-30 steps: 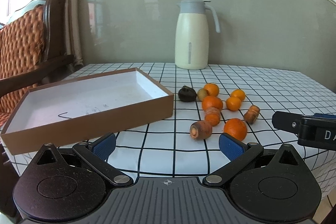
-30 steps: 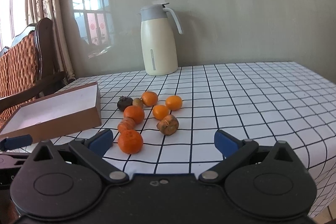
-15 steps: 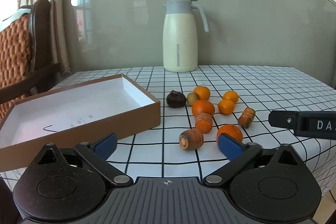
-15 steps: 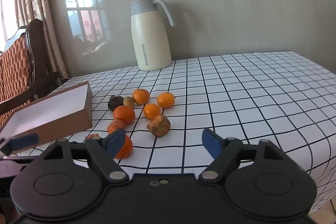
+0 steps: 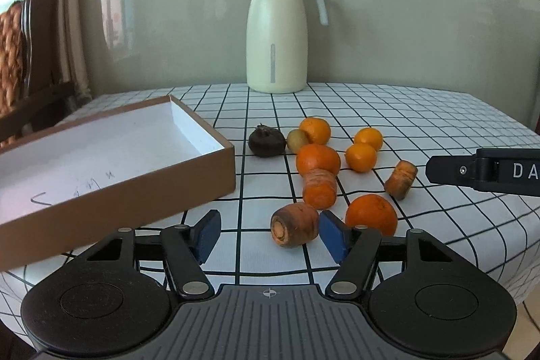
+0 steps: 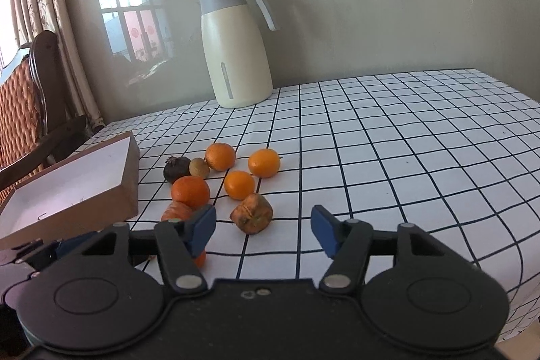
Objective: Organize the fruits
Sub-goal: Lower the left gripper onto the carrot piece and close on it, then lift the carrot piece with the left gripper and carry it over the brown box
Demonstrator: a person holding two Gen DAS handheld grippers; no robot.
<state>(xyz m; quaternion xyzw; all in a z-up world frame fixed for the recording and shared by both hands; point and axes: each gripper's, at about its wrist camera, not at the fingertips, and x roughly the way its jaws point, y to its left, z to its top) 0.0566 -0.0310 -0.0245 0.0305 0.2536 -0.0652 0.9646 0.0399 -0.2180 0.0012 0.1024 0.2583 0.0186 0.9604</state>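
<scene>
Hovering left gripper (image 5: 268, 235), spread wide and empty, sits nearest the carrot stub (image 5: 294, 224) on the counter (image 5: 422, 110), which lies between its fingers, long axis pointing toward the camera. Right gripper (image 6: 263, 226) spread, empty; box (image 5: 101, 191) left.

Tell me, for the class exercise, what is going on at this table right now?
A person holds two grippers over a checked table, sorting produce. Both the left gripper and the right gripper have their jaws open and hold nothing. Oranges, carrot pieces, a dark fruit and a small greenish fruit lie loose on the cloth. The cardboard box holds no fruit. A cream jug stands behind.
</scene>
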